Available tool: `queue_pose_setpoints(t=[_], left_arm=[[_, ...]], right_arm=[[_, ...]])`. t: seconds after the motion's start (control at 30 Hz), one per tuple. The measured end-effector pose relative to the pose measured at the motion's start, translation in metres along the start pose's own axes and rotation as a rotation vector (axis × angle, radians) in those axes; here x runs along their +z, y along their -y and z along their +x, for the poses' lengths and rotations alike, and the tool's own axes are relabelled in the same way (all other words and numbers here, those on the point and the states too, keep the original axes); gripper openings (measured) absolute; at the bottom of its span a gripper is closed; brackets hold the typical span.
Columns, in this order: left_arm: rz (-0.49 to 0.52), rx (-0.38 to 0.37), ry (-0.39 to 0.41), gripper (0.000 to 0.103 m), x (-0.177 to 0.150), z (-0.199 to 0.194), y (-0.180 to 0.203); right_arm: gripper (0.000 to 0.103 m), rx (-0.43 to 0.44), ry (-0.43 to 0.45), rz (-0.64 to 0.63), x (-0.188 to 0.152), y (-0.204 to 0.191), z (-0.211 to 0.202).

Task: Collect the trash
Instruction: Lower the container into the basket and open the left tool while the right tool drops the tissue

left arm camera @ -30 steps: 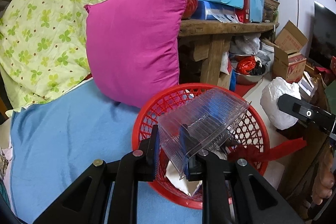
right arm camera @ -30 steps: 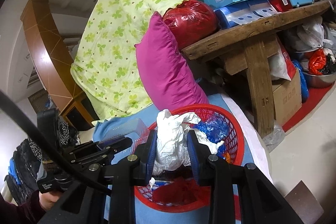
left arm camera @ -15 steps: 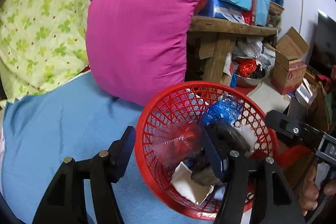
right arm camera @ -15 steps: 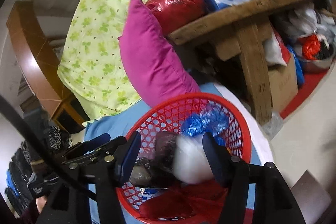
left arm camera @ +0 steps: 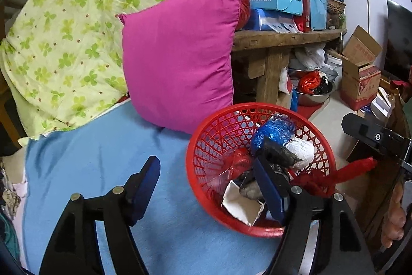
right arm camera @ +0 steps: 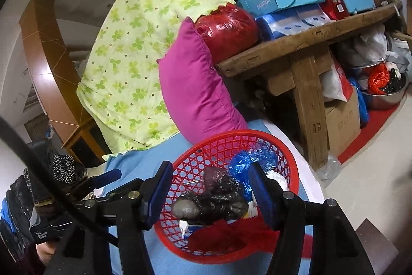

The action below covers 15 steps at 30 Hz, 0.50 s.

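A red mesh basket (left arm camera: 191,166) (right arm camera: 231,136) sits on the blue sheet (left arm camera: 90,159). It holds a blue plastic bag (left arm camera: 273,130) (right arm camera: 253,161), a white paper wad (left arm camera: 301,150) (right arm camera: 278,177), crumpled black bags (left arm camera: 279,157) (right arm camera: 219,196), a clear plastic container (left arm camera: 226,170) and a white carton (left arm camera: 242,205). My left gripper (left arm camera: 208,186) straddles the basket's near-left rim; its jaws are opening and nothing is pressed between them. My right gripper (right arm camera: 211,193) hangs open just above the black bags, gripping nothing. Red plastic (right arm camera: 224,236) drapes over the basket's near edge.
A magenta pillow (left arm camera: 177,63) leans behind the basket against a green clover quilt (left arm camera: 64,30). To the right, a wooden bench (left arm camera: 283,38) carries stacked boxes. Cardboard boxes (left arm camera: 360,79) and a steel bowl (left arm camera: 314,94) stand on the floor. A hand shows at the right edge.
The left gripper let go of the clear plastic container and the right one dropped the white wad; both now lie in the basket. Both sets of jaws spread wide.
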<state>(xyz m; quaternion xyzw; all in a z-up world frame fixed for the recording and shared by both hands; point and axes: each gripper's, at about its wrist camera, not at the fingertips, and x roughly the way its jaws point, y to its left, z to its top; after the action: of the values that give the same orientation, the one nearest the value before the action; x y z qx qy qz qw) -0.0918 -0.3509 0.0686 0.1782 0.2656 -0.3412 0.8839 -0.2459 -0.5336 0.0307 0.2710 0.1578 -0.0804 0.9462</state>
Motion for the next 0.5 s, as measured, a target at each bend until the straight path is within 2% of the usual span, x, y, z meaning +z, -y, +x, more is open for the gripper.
queue_pose_setpoints(t=[0.5], left_arm=[[0.01, 0.123, 0.101, 0.083, -0.01, -0.083, -0.006]], right_arm=[[0.065, -0.001, 0.067, -0.097, -0.005, -0.049, -0.064]])
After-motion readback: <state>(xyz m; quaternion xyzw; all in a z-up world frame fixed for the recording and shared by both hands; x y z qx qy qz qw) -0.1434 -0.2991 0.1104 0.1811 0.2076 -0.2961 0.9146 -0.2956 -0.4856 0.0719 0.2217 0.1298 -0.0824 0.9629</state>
